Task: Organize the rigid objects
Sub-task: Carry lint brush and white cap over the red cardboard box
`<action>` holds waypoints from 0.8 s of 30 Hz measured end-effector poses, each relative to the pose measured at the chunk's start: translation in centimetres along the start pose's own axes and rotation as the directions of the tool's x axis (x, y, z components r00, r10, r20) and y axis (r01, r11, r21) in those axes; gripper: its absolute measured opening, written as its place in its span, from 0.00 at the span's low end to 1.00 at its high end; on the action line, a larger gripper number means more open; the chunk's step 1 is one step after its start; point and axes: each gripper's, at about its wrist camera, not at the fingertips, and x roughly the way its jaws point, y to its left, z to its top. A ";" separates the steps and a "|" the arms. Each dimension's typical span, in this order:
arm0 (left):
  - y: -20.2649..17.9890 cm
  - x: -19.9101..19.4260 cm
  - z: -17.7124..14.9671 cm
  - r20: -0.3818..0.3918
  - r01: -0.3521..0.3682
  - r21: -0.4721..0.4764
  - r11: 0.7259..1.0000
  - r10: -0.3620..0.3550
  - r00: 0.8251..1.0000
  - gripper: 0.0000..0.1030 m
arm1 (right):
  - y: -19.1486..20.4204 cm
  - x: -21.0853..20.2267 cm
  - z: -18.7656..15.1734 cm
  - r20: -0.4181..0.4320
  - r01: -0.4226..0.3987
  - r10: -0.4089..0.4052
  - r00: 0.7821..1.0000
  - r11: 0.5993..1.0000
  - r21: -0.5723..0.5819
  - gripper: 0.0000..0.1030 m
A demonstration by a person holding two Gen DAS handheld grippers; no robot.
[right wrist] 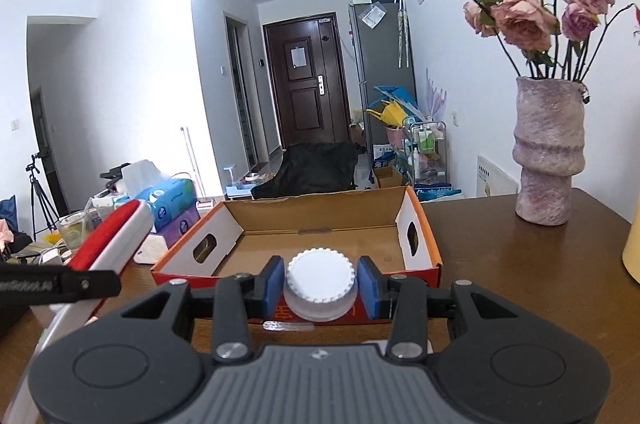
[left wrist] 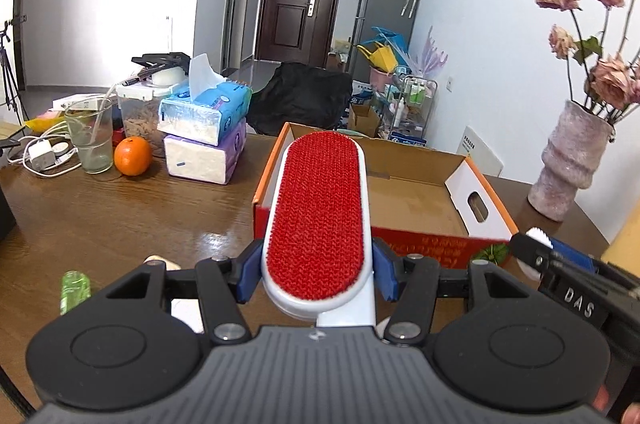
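Note:
My left gripper (left wrist: 316, 270) is shut on a white lint brush with a red pad (left wrist: 318, 208), held above the table with its head reaching over the near left corner of the open cardboard box (left wrist: 416, 192). My right gripper (right wrist: 320, 284) is shut on a white ribbed bottle cap (right wrist: 320, 278), the bottle hidden below, just in front of the box (right wrist: 320, 236). The brush also shows at the left of the right wrist view (right wrist: 112, 240). The right gripper shows at the right edge of the left wrist view (left wrist: 532, 244).
On the brown table (left wrist: 120, 216) stand tissue packs (left wrist: 204, 136), an orange (left wrist: 133, 156), a glass (left wrist: 90, 136), a food container and chargers at back left. A small green bottle (left wrist: 74, 290) lies near left. A vase of dried roses (right wrist: 548, 152) stands at right.

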 end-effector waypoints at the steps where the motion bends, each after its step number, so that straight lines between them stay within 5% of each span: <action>1: -0.2 0.4 0.2 -0.001 -0.001 -0.003 1.000 0.001 1.000 0.55 | -0.1 0.4 0.1 -0.002 -0.002 0.002 1.000 1.000 0.001 0.38; 24: -2.2 6.8 4.3 0.012 0.018 -0.018 1.000 -0.018 1.000 0.55 | -1.3 7.3 3.1 -0.016 0.012 -0.012 1.000 1.000 0.020 0.38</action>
